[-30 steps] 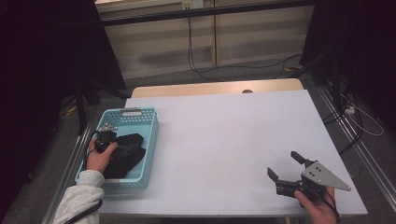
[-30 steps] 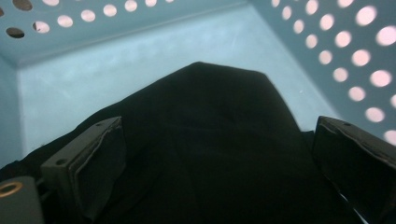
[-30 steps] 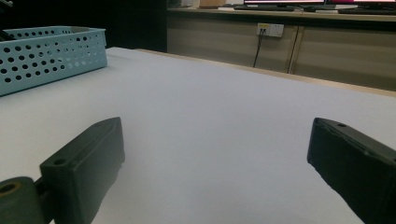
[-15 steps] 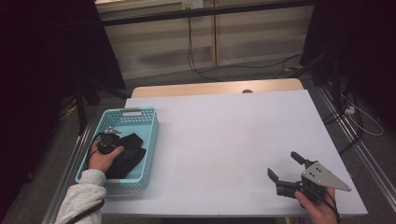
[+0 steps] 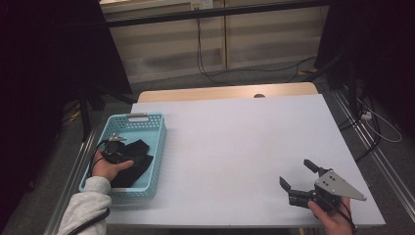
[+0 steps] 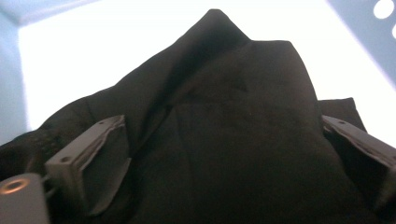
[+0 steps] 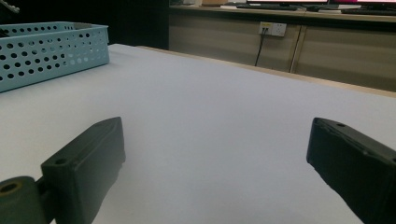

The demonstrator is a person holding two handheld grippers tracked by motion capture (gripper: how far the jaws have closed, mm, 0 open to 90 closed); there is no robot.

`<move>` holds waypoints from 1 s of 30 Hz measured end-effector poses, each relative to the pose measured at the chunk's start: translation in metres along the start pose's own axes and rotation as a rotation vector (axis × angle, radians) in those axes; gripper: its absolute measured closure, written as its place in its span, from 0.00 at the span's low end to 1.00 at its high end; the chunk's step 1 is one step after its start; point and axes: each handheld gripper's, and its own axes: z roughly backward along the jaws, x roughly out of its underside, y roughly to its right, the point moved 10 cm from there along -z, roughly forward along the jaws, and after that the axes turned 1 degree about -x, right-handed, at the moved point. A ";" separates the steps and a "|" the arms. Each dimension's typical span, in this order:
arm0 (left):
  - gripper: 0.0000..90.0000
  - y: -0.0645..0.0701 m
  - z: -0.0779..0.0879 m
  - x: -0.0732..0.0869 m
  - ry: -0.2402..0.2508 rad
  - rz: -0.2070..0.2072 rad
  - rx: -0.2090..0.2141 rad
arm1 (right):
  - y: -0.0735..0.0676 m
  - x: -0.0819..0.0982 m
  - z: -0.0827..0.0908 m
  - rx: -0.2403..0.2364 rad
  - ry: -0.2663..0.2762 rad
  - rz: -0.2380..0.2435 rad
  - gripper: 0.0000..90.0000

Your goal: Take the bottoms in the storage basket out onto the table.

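Observation:
A black cloth (image 5: pixel 140 157) lies bunched in a light blue perforated basket (image 5: pixel 142 118) at the table's left edge. My left gripper (image 5: pixel 116 143) reaches down into the basket onto the cloth. In the left gripper view its jaws stand wide with the dark cloth (image 6: pixel 233 116) bulging up between them. They have just been closing a little, and the pads are not clamped on it. My right gripper (image 5: pixel 296 173) rests low over the white table (image 5: pixel 235 137) near the front right corner, open, with nothing between its jaws.
In the right gripper view the basket (image 7: pixel 46 51) stands far off to the left across the bare tabletop (image 7: pixel 210 93). A wooden strip (image 5: pixel 220 92) runs along the table's far edge. Cables and dark stands sit on the floor beyond.

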 end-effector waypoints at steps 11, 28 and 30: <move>0.51 0.000 0.009 -0.001 0.010 0.023 0.005 | 0.000 -0.001 0.000 -0.003 0.005 0.001 0.04; 0.86 0.018 0.005 -0.035 0.070 -0.010 -0.024 | -0.002 -0.001 -0.003 -0.003 0.005 0.005 0.04; 0.88 0.027 0.004 -0.048 0.132 -0.005 0.028 | -0.002 -0.001 -0.003 -0.004 0.004 0.005 0.04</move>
